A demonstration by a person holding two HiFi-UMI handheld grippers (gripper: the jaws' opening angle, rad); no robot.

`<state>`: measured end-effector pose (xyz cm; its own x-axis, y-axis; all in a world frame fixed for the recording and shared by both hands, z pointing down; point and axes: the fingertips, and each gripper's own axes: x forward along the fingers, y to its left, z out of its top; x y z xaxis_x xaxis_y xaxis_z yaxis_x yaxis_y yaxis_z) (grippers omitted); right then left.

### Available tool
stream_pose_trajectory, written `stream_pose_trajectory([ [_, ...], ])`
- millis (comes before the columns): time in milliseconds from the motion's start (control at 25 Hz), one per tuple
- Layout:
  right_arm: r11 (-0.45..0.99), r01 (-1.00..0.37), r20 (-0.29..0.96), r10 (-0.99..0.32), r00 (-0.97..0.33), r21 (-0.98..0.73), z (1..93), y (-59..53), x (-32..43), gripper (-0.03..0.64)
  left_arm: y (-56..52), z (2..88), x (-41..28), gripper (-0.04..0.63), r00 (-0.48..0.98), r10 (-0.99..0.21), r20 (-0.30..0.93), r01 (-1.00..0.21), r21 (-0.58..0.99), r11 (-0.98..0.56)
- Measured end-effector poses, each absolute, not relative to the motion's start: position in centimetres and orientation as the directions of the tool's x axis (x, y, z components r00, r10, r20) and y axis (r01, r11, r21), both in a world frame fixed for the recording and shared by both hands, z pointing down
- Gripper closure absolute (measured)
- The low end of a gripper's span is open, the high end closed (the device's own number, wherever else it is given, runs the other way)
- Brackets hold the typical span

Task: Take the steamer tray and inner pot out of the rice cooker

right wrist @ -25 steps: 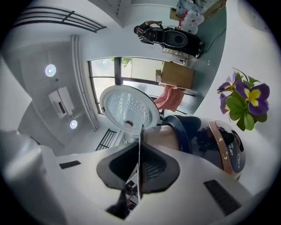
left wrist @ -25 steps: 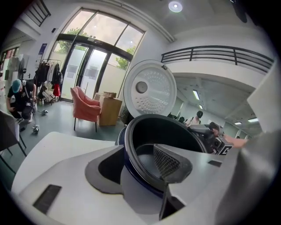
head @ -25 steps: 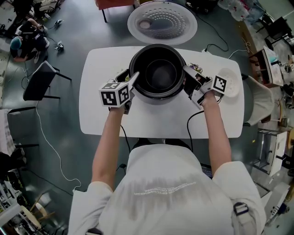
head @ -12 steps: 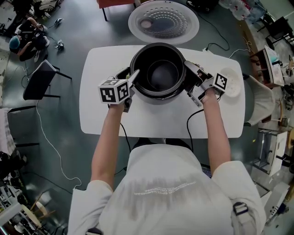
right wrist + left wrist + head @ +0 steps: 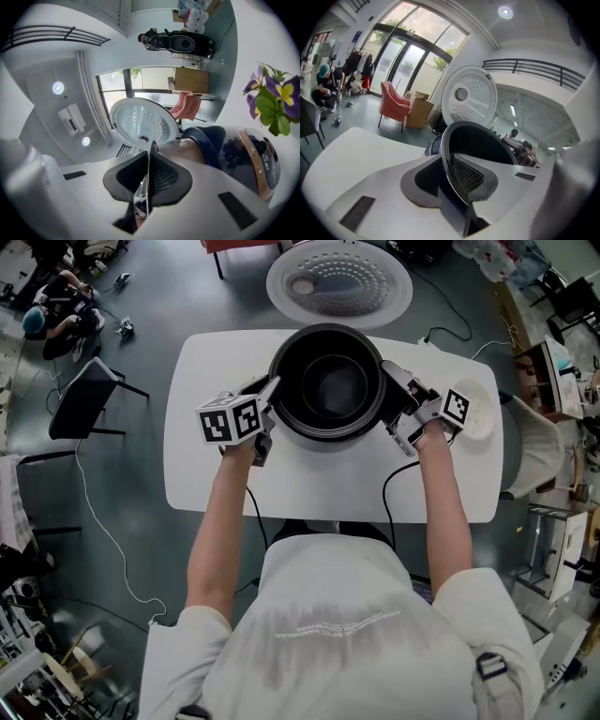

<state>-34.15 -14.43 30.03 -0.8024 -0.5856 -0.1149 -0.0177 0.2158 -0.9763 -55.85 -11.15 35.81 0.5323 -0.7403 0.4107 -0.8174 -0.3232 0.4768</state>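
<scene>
The white surface (image 5: 216, 474) carries the rice cooker (image 5: 255, 159), its lid (image 5: 339, 282) swung open behind. The black pot (image 5: 328, 390) sits in the cooker's top, between both arms. The left hand-held gripper (image 5: 271, 397) has just been closing, and its jaws now clamp the pot's left rim. The right hand-held gripper (image 5: 388, 382) is pinched nearly together on the right rim.

Right gripper (image 5: 148, 183) fingers (image 5: 167, 180) pinched on thin inner pot rim (image 5: 149, 152); open lid (image 5: 143, 122) behind; flowers (image 5: 274, 105) right
</scene>
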Motion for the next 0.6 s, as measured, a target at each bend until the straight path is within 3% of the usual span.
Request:
stream_pose_trajectory([
  [160, 0.31, -0.156, -0.053, -0.572, -0.819, -0.938, 29.5, -14.2, -34.4, 0.571, -11.4, 35.1, -56.0, 0.512, 0.519, -0.754, 0.403, -0.821, 0.478, -0.311],
  [320, 0.353, -0.195, -0.032, -0.546, -0.837, -0.915, 29.8, -13.2, -34.3, 0.565, -11.3, 34.9, -55.9, 0.518, 0.526, -0.751, 0.398, -0.822, 0.464, -0.33],
  [520, 0.408, -0.334, 0.12, -0.469, -0.875, -0.85, 31.4, -12.0, -34.6, 0.453, -11.4, 35.1, -55.5, 0.52, 0.533, -0.746, 0.399, -0.821, 0.459, -0.341],
  [600, 0.388, -0.374, 0.18, -0.451, -0.874, -0.842, 32.6, -11.5, -34.2, 0.466, -11.3, 35.0, -55.2, 0.522, 0.536, -0.746, 0.396, -0.82, 0.453, -0.348],
])
